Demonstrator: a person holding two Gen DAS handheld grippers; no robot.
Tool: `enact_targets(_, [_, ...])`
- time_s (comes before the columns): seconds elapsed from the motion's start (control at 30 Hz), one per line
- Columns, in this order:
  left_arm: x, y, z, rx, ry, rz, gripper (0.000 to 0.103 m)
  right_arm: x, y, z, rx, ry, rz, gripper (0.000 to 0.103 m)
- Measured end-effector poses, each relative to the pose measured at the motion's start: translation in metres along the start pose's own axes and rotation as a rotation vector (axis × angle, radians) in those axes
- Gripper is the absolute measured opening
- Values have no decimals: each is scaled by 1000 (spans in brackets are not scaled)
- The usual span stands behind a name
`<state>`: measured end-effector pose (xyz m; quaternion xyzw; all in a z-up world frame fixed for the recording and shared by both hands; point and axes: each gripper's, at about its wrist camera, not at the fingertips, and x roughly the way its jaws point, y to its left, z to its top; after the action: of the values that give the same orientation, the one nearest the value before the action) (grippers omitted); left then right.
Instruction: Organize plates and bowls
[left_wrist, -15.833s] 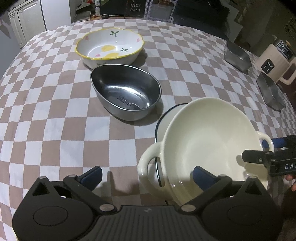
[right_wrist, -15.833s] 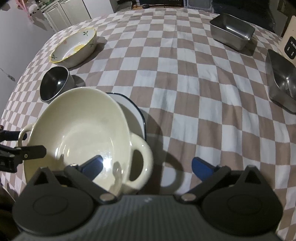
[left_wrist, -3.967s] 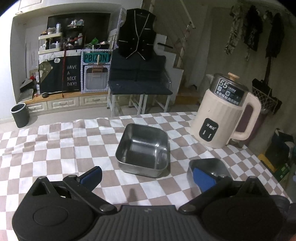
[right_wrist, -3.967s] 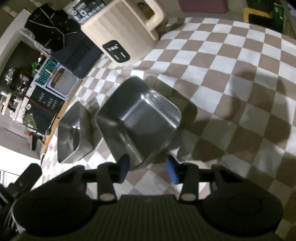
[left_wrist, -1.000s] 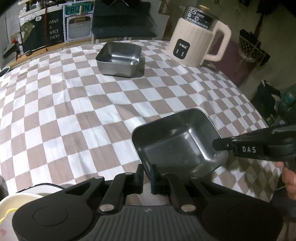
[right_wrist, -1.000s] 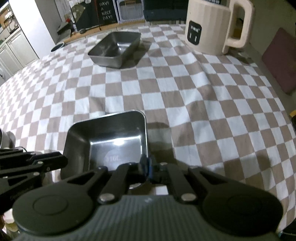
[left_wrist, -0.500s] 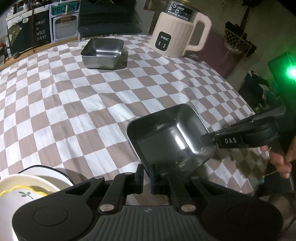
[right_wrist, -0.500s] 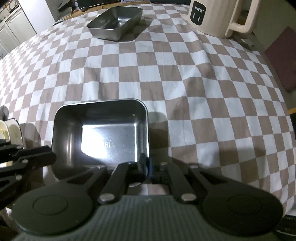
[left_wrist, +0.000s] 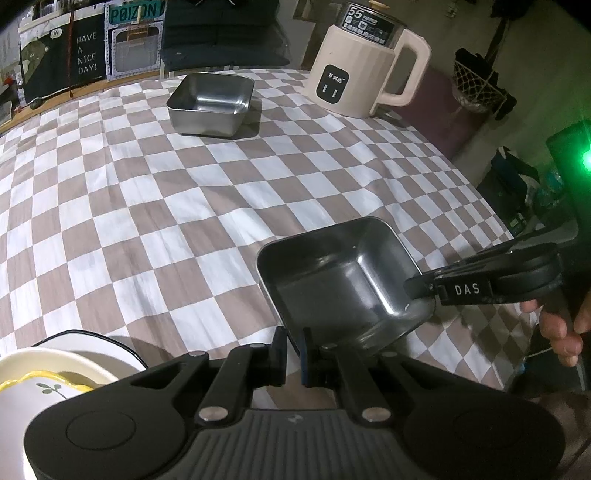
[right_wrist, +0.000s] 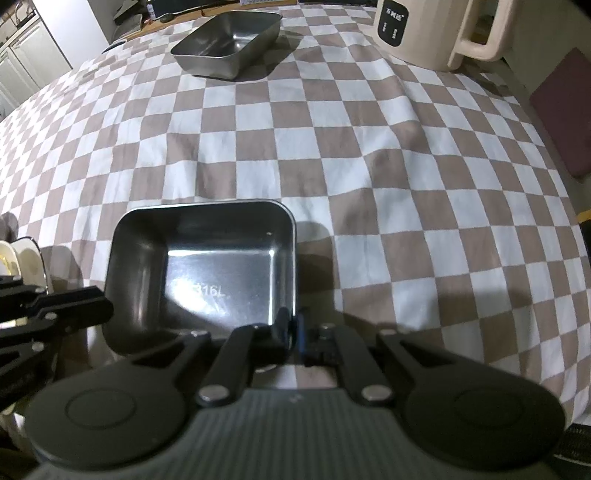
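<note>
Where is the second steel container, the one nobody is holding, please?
In the left wrist view the free steel container sits on the far side of the checkered tablecloth, just left of the cream kettle; the right wrist view shows the same.

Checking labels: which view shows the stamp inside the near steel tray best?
Right wrist. It looks almost straight down into the near steel tray, so the stamp on the lit floor reads "316L". Left wrist sees the same tray obliquely, its floor dark and no stamp legible.

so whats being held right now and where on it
The near square steel tray, by its rim on two sides: the left gripper pinches one edge and the right gripper another, though the right's jaws are starting to open.
</note>
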<state>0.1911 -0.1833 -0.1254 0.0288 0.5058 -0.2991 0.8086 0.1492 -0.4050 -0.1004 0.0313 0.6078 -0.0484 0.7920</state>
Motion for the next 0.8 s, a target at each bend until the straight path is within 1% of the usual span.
enact_targets(0.03, [0,0,0,-1,0,1,7,0,-1,0,4,-3,-2,10])
enact_targets(0.1, [0,1,0,-2,-2,3,8,-1,-1,1,7,-3,-12,17])
enact_targets(0.17, [0,1,0,-6,-1,6,9,-1,-2,2,6,-4,-23,18])
enact_targets(0.3, [0,3,0,-16,2,16,17,-4,-4,0,8,-9,-22,21])
enact_targets(0.4, [-1,5,1,-28,4,22,21,-8,-4,0,13,-14,-24,26])
enact_targets(0.53, [-4,5,1,-37,3,29,27,-15,-3,-2,11,-23,-26,29])
enact_targets(0.63, [-8,4,0,-40,-4,32,38,-23,-3,-4,12,-39,-23,33])
enact_targets(0.7, [-11,3,1,-40,-10,35,54,-29,-3,-5,15,-54,-16,39])
enact_targets(0.73, [-13,3,1,-36,-17,37,59,-32,-3,-6,19,-66,-8,41])
enact_targets(0.8, [-19,2,1,-26,-35,47,77,-40,-5,-6,28,-84,6,50])
